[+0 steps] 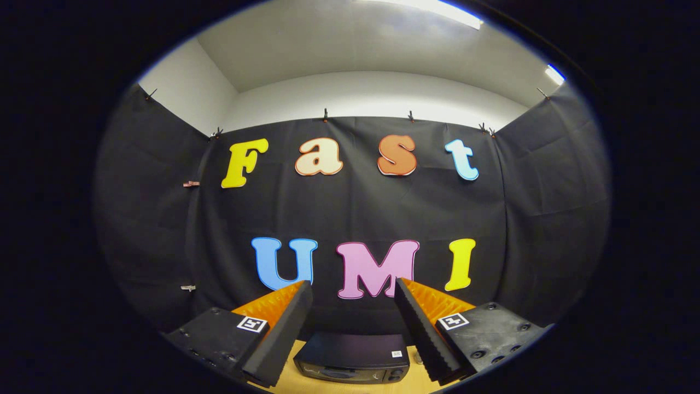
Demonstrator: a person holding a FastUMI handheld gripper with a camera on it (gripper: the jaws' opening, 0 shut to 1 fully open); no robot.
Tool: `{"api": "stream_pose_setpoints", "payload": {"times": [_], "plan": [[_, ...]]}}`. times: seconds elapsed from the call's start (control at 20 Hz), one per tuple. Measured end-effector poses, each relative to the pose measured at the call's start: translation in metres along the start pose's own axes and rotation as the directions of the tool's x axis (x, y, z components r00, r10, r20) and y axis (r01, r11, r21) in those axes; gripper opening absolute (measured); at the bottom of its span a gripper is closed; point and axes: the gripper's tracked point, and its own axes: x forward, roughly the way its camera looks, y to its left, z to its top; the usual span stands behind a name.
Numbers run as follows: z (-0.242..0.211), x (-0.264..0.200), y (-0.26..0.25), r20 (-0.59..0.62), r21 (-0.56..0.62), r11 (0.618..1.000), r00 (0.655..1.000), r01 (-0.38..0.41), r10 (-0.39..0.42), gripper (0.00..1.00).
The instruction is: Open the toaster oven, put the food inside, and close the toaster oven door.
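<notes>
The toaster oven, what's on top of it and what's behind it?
The toaster oven has a small white sticker on its dark top, nothing else. Behind it hangs the black cloth wall. It sits on a wooden table. The open tool covers both its sides.

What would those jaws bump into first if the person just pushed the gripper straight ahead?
Probably the black cloth wall. The open gripper points level at it, and the toaster oven sits lower, on the wooden table between the jaws, so it would likely pass over it. Depth is hard to judge.
</notes>
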Motion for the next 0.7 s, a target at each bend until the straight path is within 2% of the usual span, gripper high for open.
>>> {"api": "stream_pose_setpoints", "payload": {"times": [0.45, 0.7], "plan": [[-0.103, 0.065, 0.020, -0.174, 0.006, 0.998, 0.982, -0.067, 0.068, 0.97], [-0.167, 0.084, 0.016, -0.278, 0.038, 0.998, 0.959, -0.049, 0.058, 0.98]]}}
